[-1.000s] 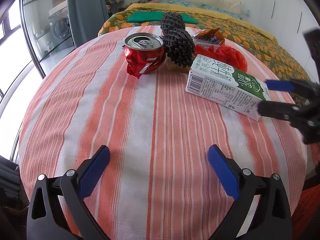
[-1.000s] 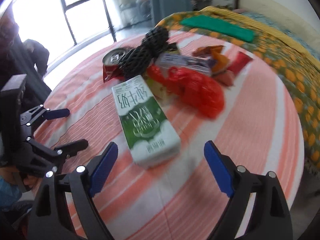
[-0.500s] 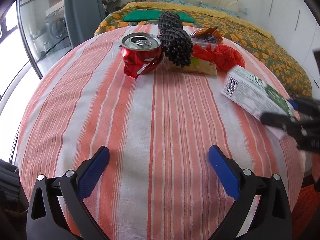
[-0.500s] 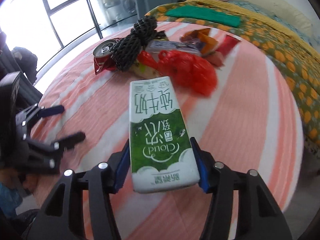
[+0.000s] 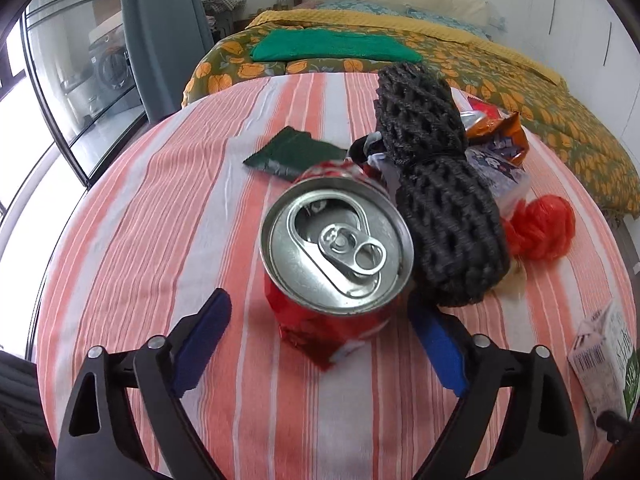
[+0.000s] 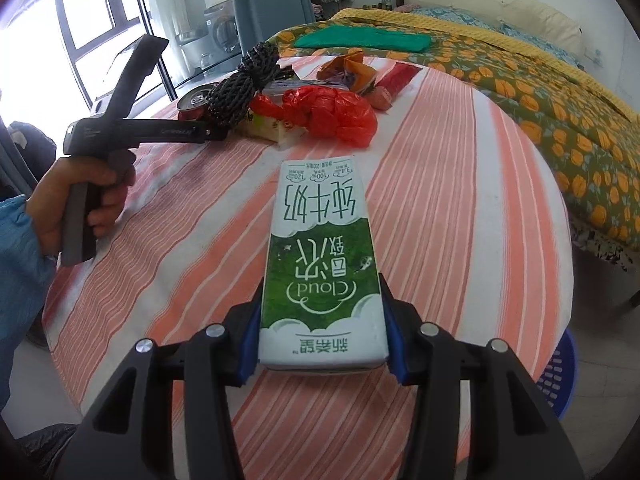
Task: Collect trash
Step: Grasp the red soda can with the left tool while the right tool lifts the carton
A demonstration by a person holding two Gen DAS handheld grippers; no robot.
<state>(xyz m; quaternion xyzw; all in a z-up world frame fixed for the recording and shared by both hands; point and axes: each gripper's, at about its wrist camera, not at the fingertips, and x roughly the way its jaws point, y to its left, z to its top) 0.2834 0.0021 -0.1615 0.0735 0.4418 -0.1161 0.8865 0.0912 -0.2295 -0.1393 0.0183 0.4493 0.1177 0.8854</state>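
On the table (image 5: 120, 240), the can (image 5: 336, 248) stands left of, touching, the mesh bundle (image 5: 440, 200).

A round table (image 5: 132, 264) in an orange-and-white striped cloth carries a crushed red can (image 5: 334, 280), black foam netting (image 5: 436, 204), a green wrapper (image 5: 294, 152), snack packets (image 5: 496, 136) and a red plastic bag (image 5: 540, 228) toward its far edge.

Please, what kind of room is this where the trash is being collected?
Most likely a bedroom in a home. Behind the round table with the striped cloth stands a bed with a floral cover and a pillow, and a washing machine shows behind the glass doors, perhaps on a balcony.
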